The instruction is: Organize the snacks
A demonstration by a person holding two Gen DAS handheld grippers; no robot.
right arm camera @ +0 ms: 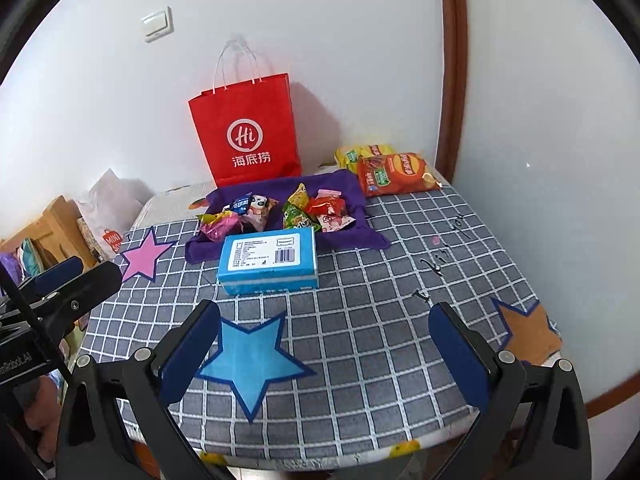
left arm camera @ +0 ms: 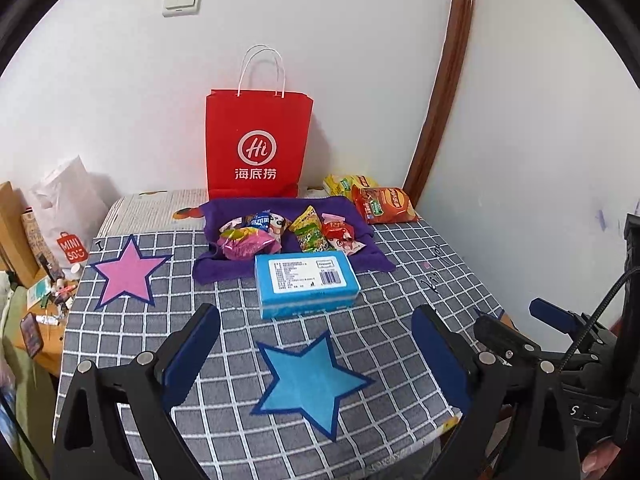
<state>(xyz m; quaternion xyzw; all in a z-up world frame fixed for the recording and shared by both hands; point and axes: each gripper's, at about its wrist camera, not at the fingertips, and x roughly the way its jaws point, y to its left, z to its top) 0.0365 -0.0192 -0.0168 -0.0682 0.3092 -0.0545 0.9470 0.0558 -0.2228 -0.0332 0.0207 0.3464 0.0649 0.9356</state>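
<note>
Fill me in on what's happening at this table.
A person holds two grippers over a checked tablecloth, sorting snacks. Both the left gripper and right gripper stand open and empty, hovering near the blue star. A blue box sits in front of a purple cloth piled with small snack packets. Two chip bags and a red paper bag wait behind.
</note>
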